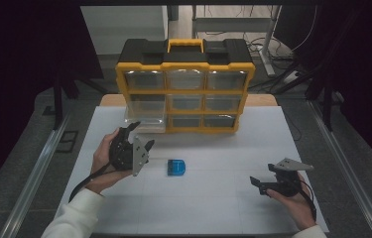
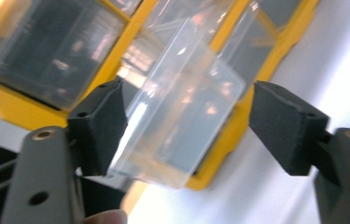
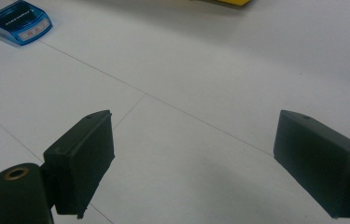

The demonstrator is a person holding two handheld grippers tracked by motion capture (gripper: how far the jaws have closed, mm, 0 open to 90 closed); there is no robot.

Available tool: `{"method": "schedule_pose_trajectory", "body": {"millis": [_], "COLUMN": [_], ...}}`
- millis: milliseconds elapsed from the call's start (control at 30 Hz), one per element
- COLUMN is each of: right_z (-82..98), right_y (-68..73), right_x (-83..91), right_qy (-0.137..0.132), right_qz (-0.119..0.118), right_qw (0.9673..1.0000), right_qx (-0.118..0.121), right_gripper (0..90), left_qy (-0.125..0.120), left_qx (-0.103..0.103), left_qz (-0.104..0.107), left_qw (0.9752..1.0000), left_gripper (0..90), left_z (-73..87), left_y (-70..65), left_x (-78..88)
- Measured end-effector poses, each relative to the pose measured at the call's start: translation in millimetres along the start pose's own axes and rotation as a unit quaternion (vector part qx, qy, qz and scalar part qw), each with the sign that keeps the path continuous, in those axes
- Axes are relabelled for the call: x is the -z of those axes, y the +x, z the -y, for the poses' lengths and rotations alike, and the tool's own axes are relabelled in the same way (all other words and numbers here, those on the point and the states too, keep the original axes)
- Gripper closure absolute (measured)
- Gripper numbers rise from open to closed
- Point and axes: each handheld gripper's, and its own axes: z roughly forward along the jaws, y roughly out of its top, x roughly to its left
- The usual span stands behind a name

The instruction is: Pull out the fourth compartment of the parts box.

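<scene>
Left gripper (image 1: 140, 134) jaws wide, gripping nothing, clear drawer (image 1: 145, 119) pulled out of yellow organizer (image 1: 185, 64) at table's (image 1: 213, 198) far-left edge sits between them. Right gripper (image 1: 259, 183) also wide, empty, near right edge. Blue case (image 1: 176, 167) mid-table, closer to left gripper.

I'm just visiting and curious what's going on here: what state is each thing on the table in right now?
Left gripper: jaws open, either side of the pulled-out drawer.
Clear drawer: pulled partway out of the bottom-left slot; contents hard to tell.
Yellow organiser: upright, its other drawers pushed in.
Blue box: lying flat on the white table, untouched.
Right gripper: jaws open, nothing between them.
</scene>
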Motion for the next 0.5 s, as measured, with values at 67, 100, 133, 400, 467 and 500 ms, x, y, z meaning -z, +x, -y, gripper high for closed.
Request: {"method": "schedule_pose_trajectory", "body": {"millis": [67,100,133,400,467,500], "right_z": [0.0,0.0,0.0,0.2,0.2,0.2], "right_y": [0.1,0.0,0.0,0.1,0.0,0.0], "right_x": [-0.1,-0.1,-0.2,-0.4,-0.6,-0.6], "right_qy": [0.000,0.001,0.001,0.002,0.002,0.002], "right_qz": [0.000,0.000,0.000,-0.001,0.000,0.000], "right_qw": [1.0000,1.0000,1.0000,1.0000,1.0000,1.0000], "right_qx": [0.000,0.000,0.000,0.000,0.001,0.001], "right_gripper": [12.5,12.5,12.5,12.6,12.5,12.5], "left_qy": [-0.005,-0.006,-0.007,0.004,0.002,0.002], "left_qx": [0.028,0.038,0.051,0.133,0.155,0.166], "left_qz": [0.016,0.024,0.036,0.112,0.124,0.132], "left_qw": [0.9995,0.9990,0.9980,0.9848,0.9801,0.9772], "left_gripper": [24.0,22.7,21.9,17.6,17.5,17.6], "left_z": [-2.2,-2.8,-3.7,-2.5,0.2,1.9], "left_y": [1.6,2.3,3.4,7.9,10.3,11.5], "left_x": [2.3,3.2,4.7,10.9,12.1,13.1]}}
